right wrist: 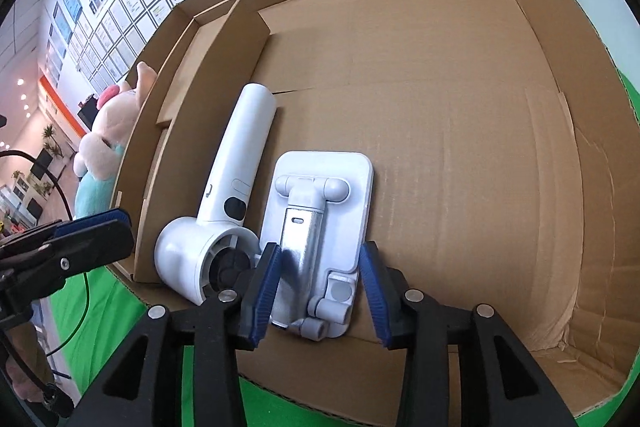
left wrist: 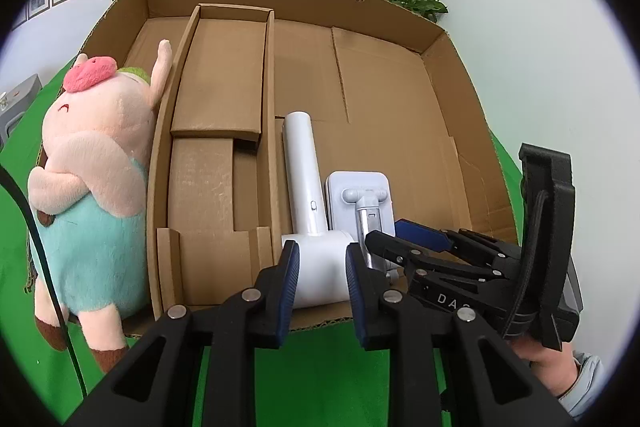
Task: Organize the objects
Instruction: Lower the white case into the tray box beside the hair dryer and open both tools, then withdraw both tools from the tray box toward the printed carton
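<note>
Two white items lie side by side on the floor of the open cardboard box (right wrist: 440, 107), close to its near wall: a hair dryer (right wrist: 224, 195) with its round head toward the near wall and its handle running away toward the far wall, and just to its right a folded phone stand (right wrist: 324, 203), flat plate down, its metal arm running the same way. The right hand-held gripper (right wrist: 320, 291) sits directly over the near end of the stand, its blue pads spread to either side of the stand's hinge and arm with a gap showing at each pad, so the stand is between the jaws but not pinched. The left hand-held gripper (left wrist: 320, 279) hovers at the near wall in line with the dryer's head, its jaws nearly pressed together and holding nothing. A plush pig (left wrist: 92, 179) leans outside the box against its left wall, on the green worktop (left wrist: 320, 355). Judging by this, the stand looks placed; the pig seems the next item, lying off to the left, so the left hand is the nearer one, with the pig's long axis roughly upright along that wall
</note>
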